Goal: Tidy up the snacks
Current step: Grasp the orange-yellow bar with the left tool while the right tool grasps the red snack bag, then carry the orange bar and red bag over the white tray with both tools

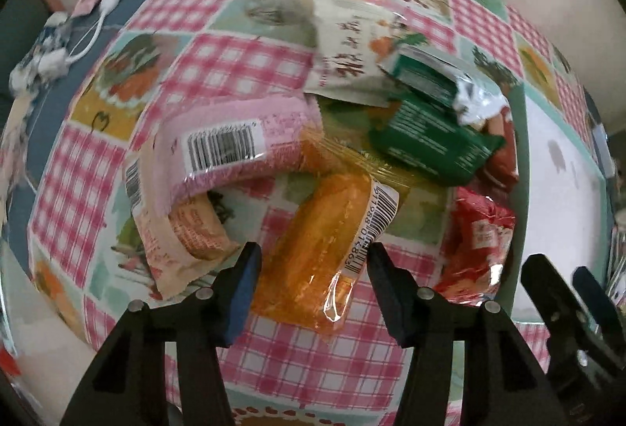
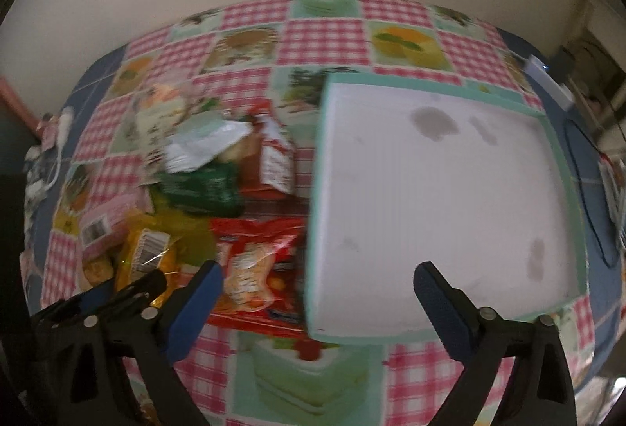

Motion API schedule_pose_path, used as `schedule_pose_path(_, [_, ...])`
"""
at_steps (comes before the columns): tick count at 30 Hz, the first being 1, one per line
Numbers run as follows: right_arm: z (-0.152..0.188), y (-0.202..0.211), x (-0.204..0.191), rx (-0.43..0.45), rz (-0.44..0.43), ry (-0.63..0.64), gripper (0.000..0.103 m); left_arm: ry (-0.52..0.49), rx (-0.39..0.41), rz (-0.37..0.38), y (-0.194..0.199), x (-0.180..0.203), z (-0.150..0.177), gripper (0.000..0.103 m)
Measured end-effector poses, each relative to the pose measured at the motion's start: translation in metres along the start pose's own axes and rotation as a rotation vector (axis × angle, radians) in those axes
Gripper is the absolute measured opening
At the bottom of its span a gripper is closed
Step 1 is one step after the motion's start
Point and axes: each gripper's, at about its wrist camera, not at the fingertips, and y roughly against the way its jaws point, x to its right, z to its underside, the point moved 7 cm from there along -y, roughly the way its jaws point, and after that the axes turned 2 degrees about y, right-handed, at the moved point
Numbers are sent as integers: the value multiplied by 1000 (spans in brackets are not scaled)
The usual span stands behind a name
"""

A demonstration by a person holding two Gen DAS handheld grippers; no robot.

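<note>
A pile of snack packets lies on the checked tablecloth. In the left wrist view my left gripper (image 1: 313,269) is open, its fingers either side of an orange packet (image 1: 324,254) with a barcode. Around it lie a pink packet (image 1: 234,144), a beige packet (image 1: 164,238), green packets (image 1: 426,136), a white packet (image 1: 352,50) and a red packet (image 1: 477,238). In the right wrist view my right gripper (image 2: 319,289) is open and empty, over the near left edge of the mint-rimmed white tray (image 2: 430,191), beside the red packet (image 2: 258,269). The left gripper (image 2: 129,289) shows at lower left.
The tray's edge (image 1: 524,191) shows right of the pile in the left wrist view, with the right gripper (image 1: 563,293) over it. White cables and small items (image 1: 78,27) lie on the blue table surface at far left. A wall stands behind the table.
</note>
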Motion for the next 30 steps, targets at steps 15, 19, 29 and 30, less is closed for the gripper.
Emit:
schedule_pose_path(15, [4,-22,-38,-60,-125,80,53,54,-9,32,-7,-25,-8,59])
schedule_pose_path(19, [6,-34,-40,-91,-116,82,47,53,-10,35,-8,-28,-8,59])
schedule_pose_path(29, [7,-45,-40,-106,-100,88,45,75,-19,51,-17,-35,-8,59])
schedule_pose_path(30, [7,-44,-40,-101,-98,93,44,80,-19,56,-19,-36,-9,58])
